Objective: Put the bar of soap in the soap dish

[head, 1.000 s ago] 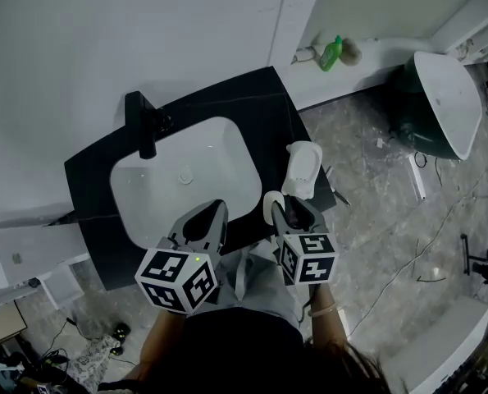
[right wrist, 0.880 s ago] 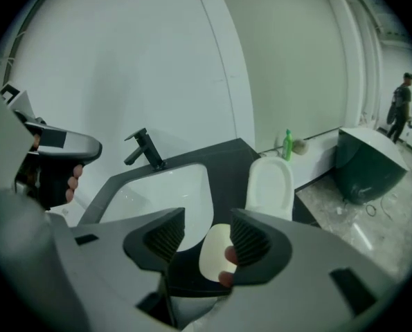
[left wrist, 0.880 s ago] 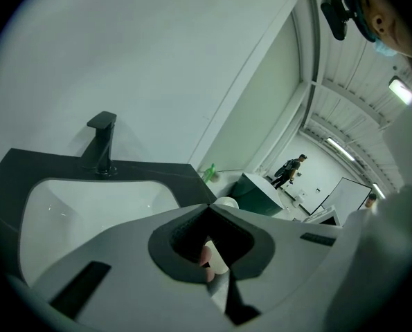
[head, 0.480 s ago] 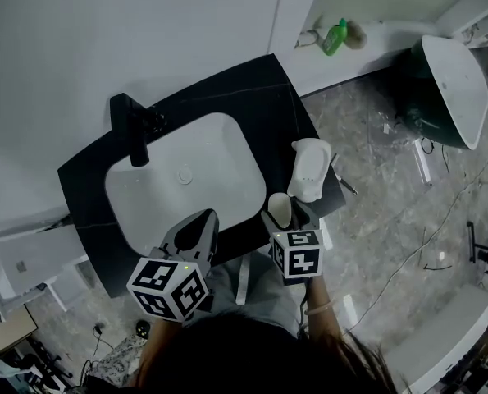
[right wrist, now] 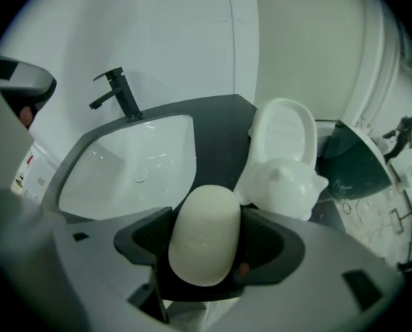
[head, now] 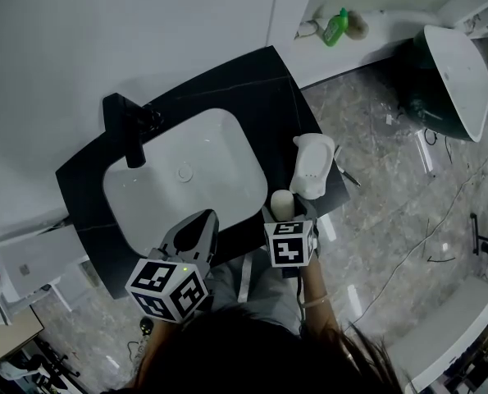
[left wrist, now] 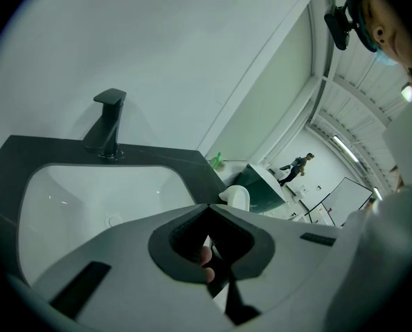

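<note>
Right gripper (head: 289, 217) sank, jaws just opening round soap (right wrist: 206, 230) lying lengthwise.

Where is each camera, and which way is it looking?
Head view: on the person's head, facing steeply down at the sink, left gripper, right gripper and an arm.
Left gripper view: on the left gripper, facing along its shut jaws across the sink toward the faucet; a fingertip shows behind them.
Right gripper view: on the right gripper, facing down along its jaws, which have just been opening, soap bar between them, soap dish beyond.
Shared: both gripper views show sink, faucet and soap dish.
</note>
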### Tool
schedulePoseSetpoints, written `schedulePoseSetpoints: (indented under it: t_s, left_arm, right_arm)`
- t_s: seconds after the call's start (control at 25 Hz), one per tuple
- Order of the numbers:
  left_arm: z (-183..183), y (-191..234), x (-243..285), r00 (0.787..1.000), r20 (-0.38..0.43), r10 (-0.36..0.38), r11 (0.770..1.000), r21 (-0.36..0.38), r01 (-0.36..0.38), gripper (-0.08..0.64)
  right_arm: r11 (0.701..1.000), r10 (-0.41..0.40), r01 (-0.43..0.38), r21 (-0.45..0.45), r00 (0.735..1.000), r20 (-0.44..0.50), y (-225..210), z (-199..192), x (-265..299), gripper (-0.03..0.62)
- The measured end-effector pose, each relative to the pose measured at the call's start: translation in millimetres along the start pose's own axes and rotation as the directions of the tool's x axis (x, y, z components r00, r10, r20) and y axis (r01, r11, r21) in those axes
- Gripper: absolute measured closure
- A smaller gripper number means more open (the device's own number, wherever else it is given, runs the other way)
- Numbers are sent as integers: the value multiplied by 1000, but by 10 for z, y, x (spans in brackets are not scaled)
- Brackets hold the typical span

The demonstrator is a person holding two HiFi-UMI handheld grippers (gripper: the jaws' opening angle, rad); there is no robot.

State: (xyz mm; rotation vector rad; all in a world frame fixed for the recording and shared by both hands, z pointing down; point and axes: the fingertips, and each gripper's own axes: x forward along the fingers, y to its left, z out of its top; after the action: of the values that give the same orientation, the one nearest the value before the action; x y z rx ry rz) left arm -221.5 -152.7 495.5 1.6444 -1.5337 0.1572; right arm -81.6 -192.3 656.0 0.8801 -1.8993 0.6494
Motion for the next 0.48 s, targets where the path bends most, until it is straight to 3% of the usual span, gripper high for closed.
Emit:
schedulePoseSetpoints:
  t_s: [0.48]
  left_arm:
    - [33,-55,-41,1000,11,-10,1000,15,10,563]
  right_arm:
    - [1000,-14,14,-2,1000,15,-6,-10,-42,285]
